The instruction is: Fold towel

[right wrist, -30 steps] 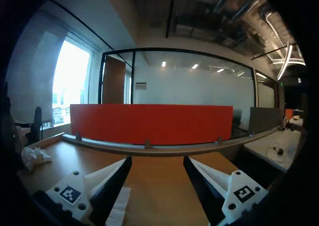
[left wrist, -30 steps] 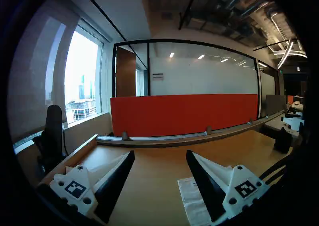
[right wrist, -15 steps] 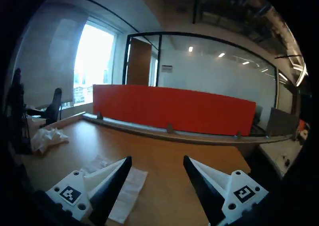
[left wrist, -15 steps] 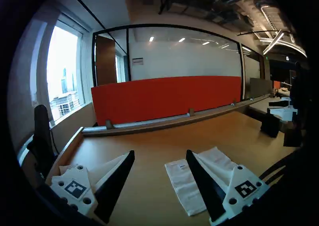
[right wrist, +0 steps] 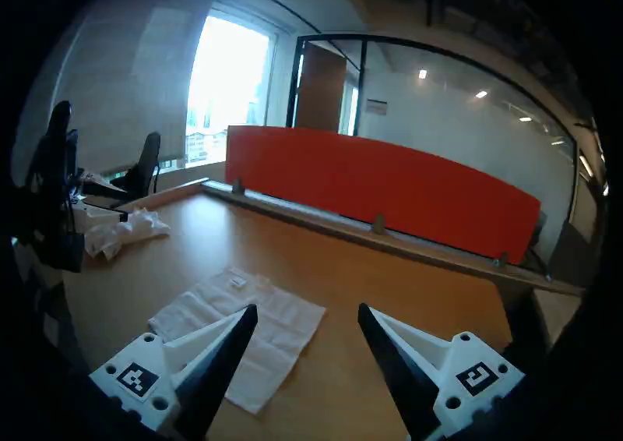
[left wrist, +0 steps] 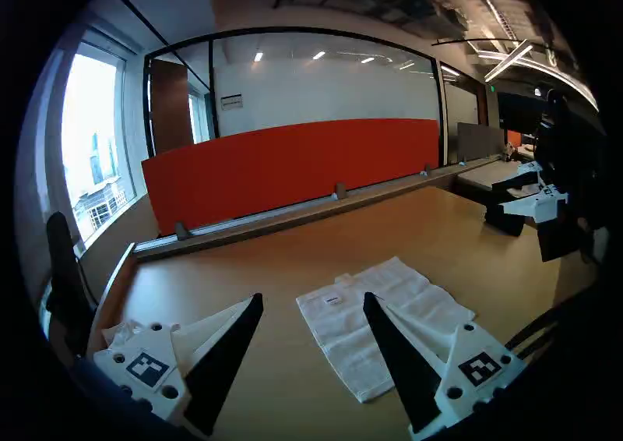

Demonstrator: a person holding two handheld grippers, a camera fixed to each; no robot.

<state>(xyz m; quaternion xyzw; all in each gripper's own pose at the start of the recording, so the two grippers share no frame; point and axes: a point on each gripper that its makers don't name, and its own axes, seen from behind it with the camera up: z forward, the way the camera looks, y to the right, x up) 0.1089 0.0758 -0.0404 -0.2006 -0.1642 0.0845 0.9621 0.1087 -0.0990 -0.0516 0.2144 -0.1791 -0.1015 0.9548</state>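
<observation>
White towel [left wrist: 385,324] [right wrist: 257,328] spread flat on desk [left wrist: 272,262].
Left hand-held gripper [left wrist: 311,296] and right hand-held gripper [right wrist: 307,307] hover above it, jaws apart, empty; towel lies between them.

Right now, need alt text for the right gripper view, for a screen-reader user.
A white towel lies spread flat on a wooden desk, just ahead of the open, empty right gripper. A crumpled white cloth sits farther left on the desk. A red divider panel runs along the far edge, with a bright window behind.
</observation>
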